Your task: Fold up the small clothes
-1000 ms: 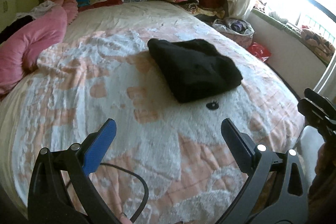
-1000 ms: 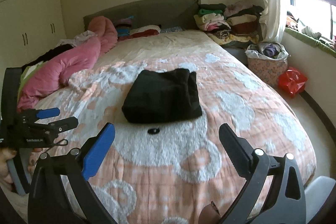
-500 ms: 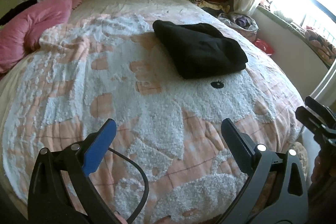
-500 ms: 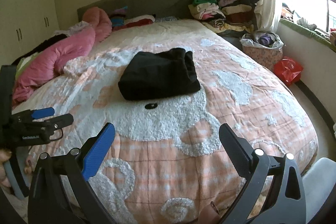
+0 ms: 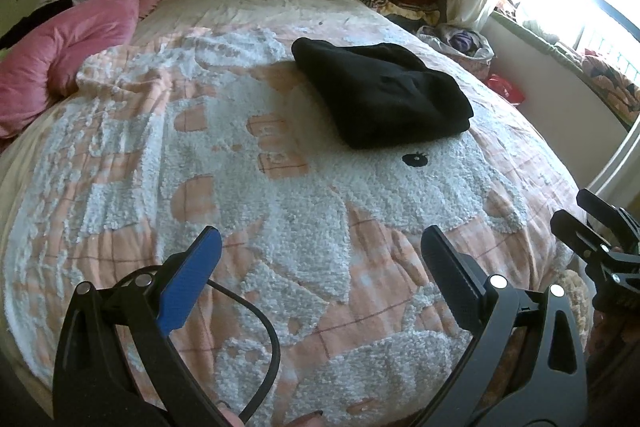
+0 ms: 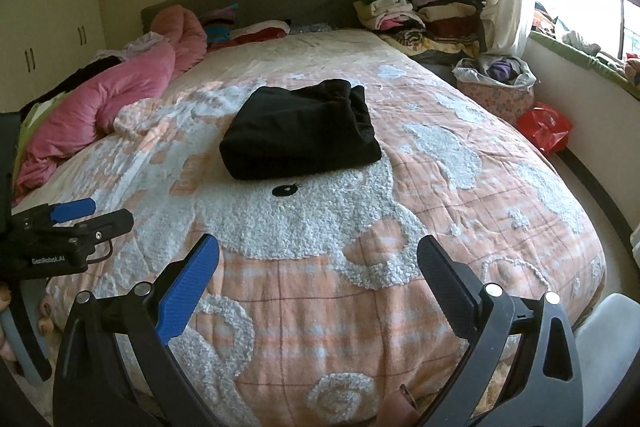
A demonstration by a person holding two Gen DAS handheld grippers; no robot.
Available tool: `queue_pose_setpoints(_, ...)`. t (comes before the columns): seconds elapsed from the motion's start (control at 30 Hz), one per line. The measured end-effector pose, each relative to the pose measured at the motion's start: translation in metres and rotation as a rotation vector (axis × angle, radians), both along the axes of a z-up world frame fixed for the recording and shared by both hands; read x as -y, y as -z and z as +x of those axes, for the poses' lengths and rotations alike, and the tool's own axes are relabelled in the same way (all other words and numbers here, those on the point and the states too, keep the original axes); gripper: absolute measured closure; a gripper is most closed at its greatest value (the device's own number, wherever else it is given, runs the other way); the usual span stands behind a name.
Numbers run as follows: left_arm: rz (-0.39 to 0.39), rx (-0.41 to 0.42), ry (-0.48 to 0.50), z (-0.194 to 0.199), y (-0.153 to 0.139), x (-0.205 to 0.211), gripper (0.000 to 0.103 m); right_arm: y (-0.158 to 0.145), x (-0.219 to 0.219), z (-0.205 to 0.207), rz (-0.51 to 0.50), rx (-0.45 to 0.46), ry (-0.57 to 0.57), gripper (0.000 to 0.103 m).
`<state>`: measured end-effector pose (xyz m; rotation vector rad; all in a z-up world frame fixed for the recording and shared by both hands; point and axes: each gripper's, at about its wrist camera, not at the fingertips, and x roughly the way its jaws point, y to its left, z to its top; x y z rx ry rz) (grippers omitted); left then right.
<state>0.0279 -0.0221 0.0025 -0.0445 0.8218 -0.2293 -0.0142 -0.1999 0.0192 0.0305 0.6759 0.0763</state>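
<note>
Black garment (image 6: 300,131) folded on bed (image 6: 460,211), well ahead. Left gripper (image 5: 320,267) and right gripper (image 6: 318,263) both wide, empty, about equally far.

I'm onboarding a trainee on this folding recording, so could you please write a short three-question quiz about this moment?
1. True or false: the black garment is lying folded on the bedspread, touched by neither gripper.
2. Multiple choice: how do the jaws of the left gripper and right gripper stand? A) both wide open and empty B) left shut on cloth C) right shut on cloth
3. Fill in: the pink duvet is bunched along the bed's ____ side in the right wrist view.

Key: 1 true; 2 A; 3 left.
</note>
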Motion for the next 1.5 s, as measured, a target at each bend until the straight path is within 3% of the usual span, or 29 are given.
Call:
queue_pose_setpoints(0.23, 0.029, 0.000, -0.001, -0.0006, 0.0019, 0.0042, 0.009, 0.0011, -0.0033, -0.0019, -0.010, 0.002, 0.001, 0.004)
queue_pose_setpoints(1.5, 0.025, -0.019, -0.010, -0.0005, -0.0020, 0.0067, 0.009, -0.0043, -0.0025, -0.0081, -0.005, 0.005, 0.007, 0.004)
